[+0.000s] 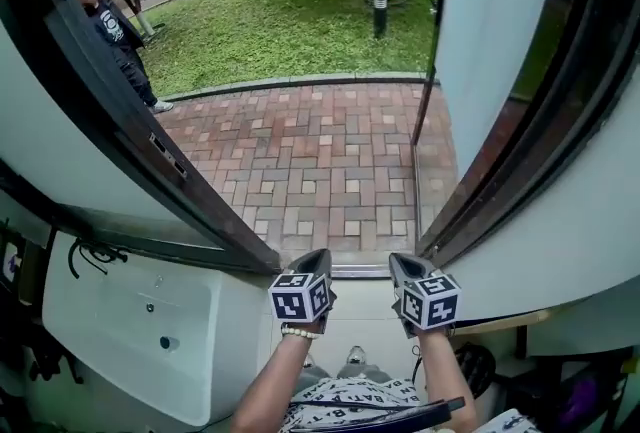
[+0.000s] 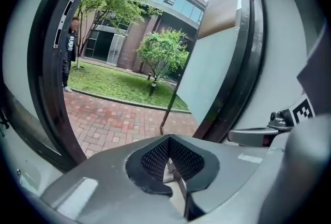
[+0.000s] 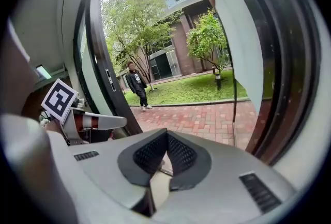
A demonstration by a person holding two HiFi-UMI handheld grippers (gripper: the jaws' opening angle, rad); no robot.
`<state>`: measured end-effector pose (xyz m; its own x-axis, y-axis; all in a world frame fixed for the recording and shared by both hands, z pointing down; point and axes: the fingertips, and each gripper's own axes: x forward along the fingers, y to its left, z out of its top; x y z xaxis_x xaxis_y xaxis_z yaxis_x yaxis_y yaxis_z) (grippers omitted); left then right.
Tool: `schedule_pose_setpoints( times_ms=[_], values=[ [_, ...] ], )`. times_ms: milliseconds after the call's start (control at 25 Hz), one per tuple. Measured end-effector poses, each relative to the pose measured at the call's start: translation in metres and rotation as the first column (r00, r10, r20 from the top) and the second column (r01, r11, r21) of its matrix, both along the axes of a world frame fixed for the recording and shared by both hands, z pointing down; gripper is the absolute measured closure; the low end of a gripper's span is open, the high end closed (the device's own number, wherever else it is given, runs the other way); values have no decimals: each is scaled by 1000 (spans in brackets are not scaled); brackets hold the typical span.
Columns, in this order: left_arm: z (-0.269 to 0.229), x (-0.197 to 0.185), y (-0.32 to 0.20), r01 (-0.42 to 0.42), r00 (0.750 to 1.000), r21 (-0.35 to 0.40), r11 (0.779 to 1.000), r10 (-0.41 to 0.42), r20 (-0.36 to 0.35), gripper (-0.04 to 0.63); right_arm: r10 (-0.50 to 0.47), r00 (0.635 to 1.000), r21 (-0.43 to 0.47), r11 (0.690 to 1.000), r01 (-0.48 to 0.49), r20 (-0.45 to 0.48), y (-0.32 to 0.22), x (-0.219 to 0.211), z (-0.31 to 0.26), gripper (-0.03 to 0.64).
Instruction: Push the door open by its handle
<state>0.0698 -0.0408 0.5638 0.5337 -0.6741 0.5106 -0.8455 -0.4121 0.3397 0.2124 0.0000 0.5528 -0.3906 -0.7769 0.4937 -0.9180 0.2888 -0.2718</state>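
Both of your grippers hover side by side low at the near edge of the doorway, above the floor just inside the threshold. Your left gripper has its jaws clenched together with nothing between them, and your right gripper is clenched and empty as well; neither touches the door. The door stands swung outward on your right, a pale panel in a dark frame, its lower edge out over the brick paving. On your left rises the dark door frame, with a small metal plate set in its edge. Between the two the opening gives straight onto the bricks, then onto a lawn with a short lamp post. At the far left corner of the paving a person in dark clothes stands by the grass.
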Motion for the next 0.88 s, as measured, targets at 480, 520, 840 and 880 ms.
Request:
schedule_pose_setpoints(
  times_ms=[480,520,840,880],
  values=[
    [20,-47,141,7,1000,44,999,-5,-30,606,0,998,55,998,3,-63,130,-44,15,606],
    [19,-55,152,9,999,49,999,-8,-31,606,0,998,63,998,5,-67,141,-51,13,606],
    [14,-137,275,20,999,82,996,-17,-39,606,39,997,51,998,-36,-61,268,-114,17,606],
    [14,-145,292,20,999,74,997,-17,-42,606,42,997,44,998,-39,-58,287,-120,16,606]
  ],
)
